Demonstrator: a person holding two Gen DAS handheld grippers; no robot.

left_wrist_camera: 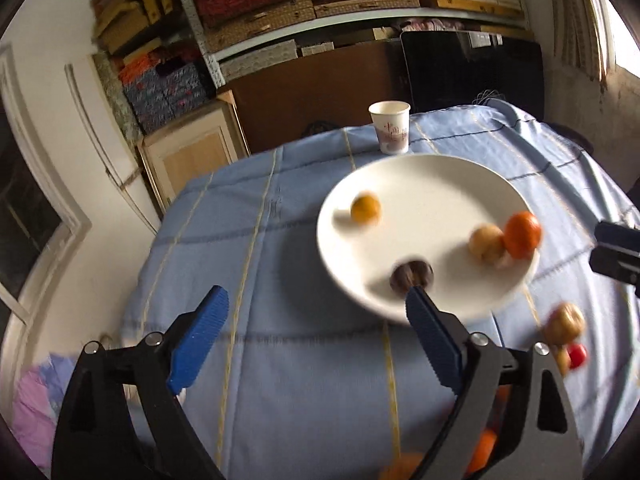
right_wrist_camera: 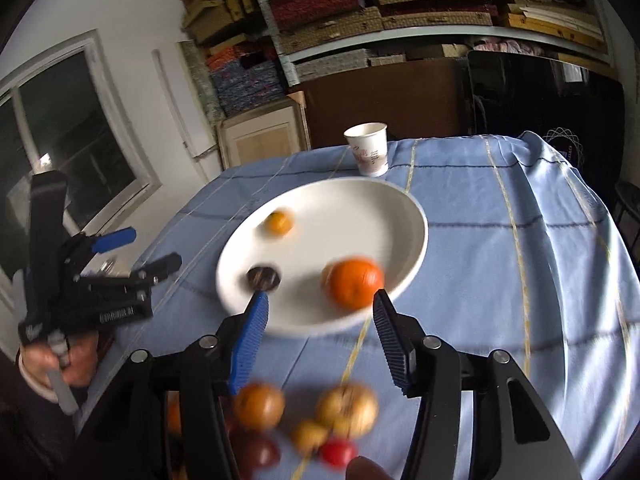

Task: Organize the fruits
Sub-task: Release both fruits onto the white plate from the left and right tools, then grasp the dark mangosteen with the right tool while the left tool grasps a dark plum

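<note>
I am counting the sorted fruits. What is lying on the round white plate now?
On the round white plate lie a small yellow-orange fruit, a dark brown fruit, a pale tan fruit and a large orange. The orange partly covers the tan fruit.

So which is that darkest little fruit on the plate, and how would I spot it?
Find the white plate on the blue tablecloth. Near its closest rim lies the dark fruit, small and brownish-purple. The other fruits there are orange or yellow, so it is the only dark one.

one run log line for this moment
left gripper open, empty | right gripper open, empty | plate: four fruits incl. orange | loose fruits near edge
</note>
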